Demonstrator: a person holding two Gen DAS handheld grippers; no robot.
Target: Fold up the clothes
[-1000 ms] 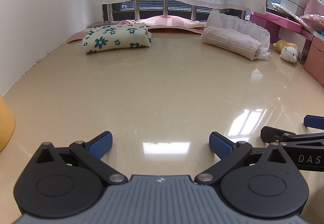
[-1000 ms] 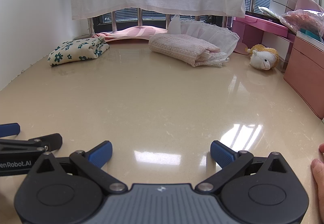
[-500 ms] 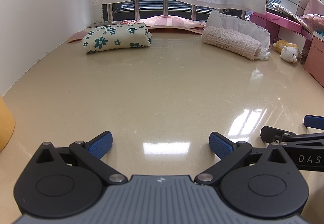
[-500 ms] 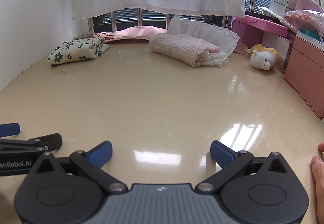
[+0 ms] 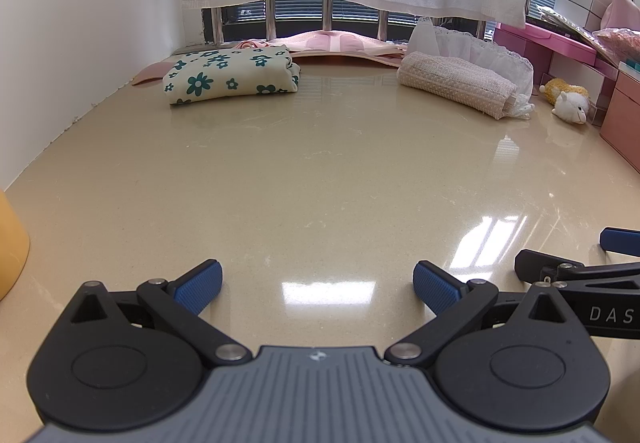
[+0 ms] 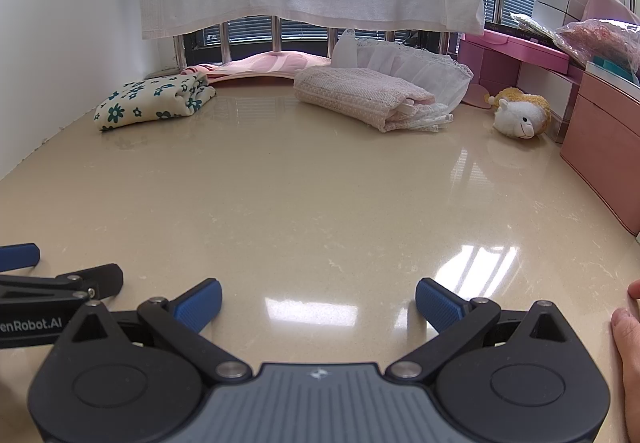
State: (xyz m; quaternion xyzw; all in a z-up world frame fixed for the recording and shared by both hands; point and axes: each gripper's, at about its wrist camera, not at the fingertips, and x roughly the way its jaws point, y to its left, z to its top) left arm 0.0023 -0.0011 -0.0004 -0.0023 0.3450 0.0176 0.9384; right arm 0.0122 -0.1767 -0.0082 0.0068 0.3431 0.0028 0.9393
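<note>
Clothes sit at the far end of the counter [image 5: 320, 171], upper part of both frames: floral bundle [image 5: 230, 75] upper left, knit bundle [image 5: 456, 85] upper right, both look already folded. Behind them, upper centre, a pink garment [image 5: 340, 45] lies flat and a white lacy piece [image 6: 416, 63] sits bunched; I judge these are what's left. All soft, light, floppy cloth; likely slides on the glossy stone. I'd pinch a hem or corner, one per side.

My left gripper [image 5: 318, 283] and right gripper [image 6: 318, 301] are both spread wide, empty, low over bare counter, well apart from the cloth.

Hard to tell: pink garment's edges are hidden behind the bundles. Toy sheep [image 6: 520, 119] at right. A hand [image 6: 628, 343] is cut off lower right.
</note>
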